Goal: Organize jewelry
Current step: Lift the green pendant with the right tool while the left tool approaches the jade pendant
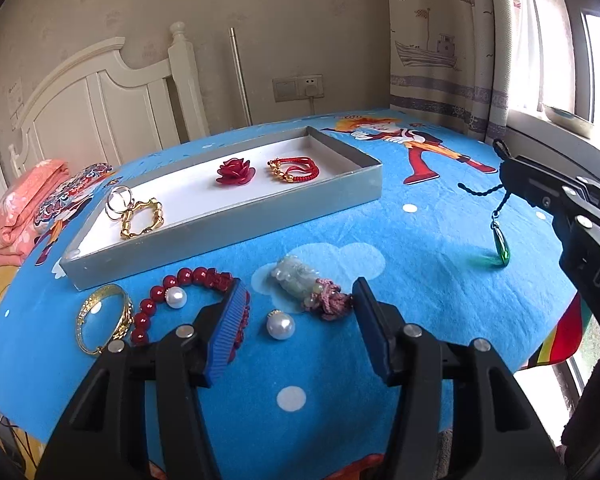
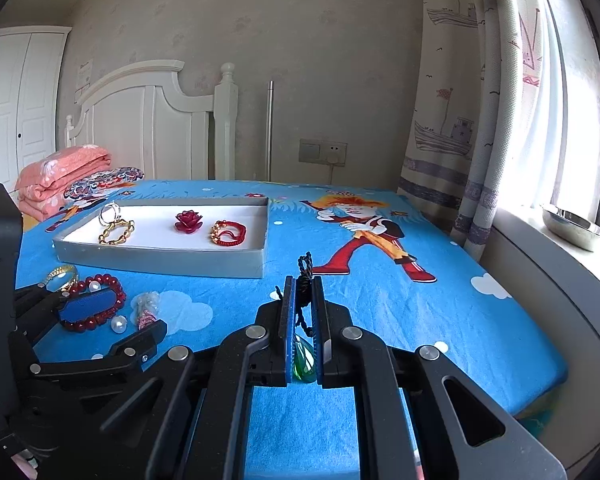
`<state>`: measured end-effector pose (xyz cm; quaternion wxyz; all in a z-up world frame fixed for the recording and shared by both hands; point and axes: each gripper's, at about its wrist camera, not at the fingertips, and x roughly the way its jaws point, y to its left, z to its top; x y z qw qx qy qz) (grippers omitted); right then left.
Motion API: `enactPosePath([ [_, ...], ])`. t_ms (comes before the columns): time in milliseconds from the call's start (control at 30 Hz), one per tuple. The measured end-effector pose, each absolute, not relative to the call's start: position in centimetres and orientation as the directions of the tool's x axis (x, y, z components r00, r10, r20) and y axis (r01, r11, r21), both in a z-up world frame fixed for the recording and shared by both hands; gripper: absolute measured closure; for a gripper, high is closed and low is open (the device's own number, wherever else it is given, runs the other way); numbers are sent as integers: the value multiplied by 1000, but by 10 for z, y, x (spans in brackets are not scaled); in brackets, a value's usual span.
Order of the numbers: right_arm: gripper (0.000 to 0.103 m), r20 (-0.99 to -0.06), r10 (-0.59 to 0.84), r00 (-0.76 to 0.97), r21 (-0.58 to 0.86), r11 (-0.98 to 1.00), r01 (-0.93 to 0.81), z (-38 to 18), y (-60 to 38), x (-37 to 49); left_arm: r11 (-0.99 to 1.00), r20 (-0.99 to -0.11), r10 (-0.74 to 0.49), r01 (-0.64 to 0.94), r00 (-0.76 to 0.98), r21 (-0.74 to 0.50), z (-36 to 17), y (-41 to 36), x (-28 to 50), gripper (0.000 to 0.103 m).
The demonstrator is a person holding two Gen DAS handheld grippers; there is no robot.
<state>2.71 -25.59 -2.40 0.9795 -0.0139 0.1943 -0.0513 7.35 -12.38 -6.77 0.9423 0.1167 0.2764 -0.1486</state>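
Because the right hand-held gripper (image 2: 304, 328) pinches only the black cord (image 2: 305, 270), the green pendant (image 1: 501, 247) (hanging free) could swing and miss the tray (image 1: 236, 216), while the left hand-held gripper (image 1: 300, 320) gapes wide.

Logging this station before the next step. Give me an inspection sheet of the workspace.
Surface: blue cartoon cloth covering the table, lightly wrinkled.
Job's things: grey tray holds silver rings, gold link bracelet, red rose, red cord bracelet. Outside it on the cloth: gold bangle, red bead bracelet, two pearls, jade charm. Green pendant hangs by its black cord.
Clutter: folded pink blanket beside the table's far left end.
Grippers: left gripper open, over the pearl and charm; right gripper shut on the pendant cord.
Cables: white lead from wall outlet.
Surroundings: white headboard, curtain, window, metal bowl on sill.
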Motion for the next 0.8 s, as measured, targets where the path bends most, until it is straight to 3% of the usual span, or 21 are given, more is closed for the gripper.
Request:
enactPosePath([
  [100, 95, -379, -102, 920, -49, 995, 90, -24, -253, 27, 929, -556, -246, 357, 794, 99, -66, -117, 75, 51],
  [133, 95, -380, -101, 920, -49, 995, 89, -24, -252, 27, 929, -555, -249, 357, 794, 94, -65, -116, 75, 57],
  [167, 95, -380, -100, 920, -49, 995, 88, -24, -252, 27, 926, -558, -264, 369, 786, 82, -65, -115, 76, 73],
  [200, 95, -380, -100, 920, -49, 995, 88, -24, -251, 27, 919, -570, -287, 390, 770, 64, -66, -116, 78, 80],
  [433, 95, -389, -94, 916, -42, 996, 84, -26, -252, 28, 888, -562, -331, 452, 758, 86, -69, -128, 73, 81],
  [500, 95, -393, -92, 915, -41, 996, 82, -27, -252, 28, 895, -562, -317, 437, 764, 88, -69, -129, 75, 78],
  [567, 95, -398, -88, 913, -39, 996, 79, -29, -252, 29, 912, -567, -291, 402, 771, 77, -70, -126, 82, 56],
  [633, 95, -404, -84, 911, -38, 996, 76, -30, -252, 30, 926, -565, -273, 371, 779, 64, -69, -122, 88, 48],
  [800, 95, -414, -79, 907, -37, 997, 70, -33, -251, 32, 929, -578, -263, 364, 772, 64, -70, -126, 97, 46],
])
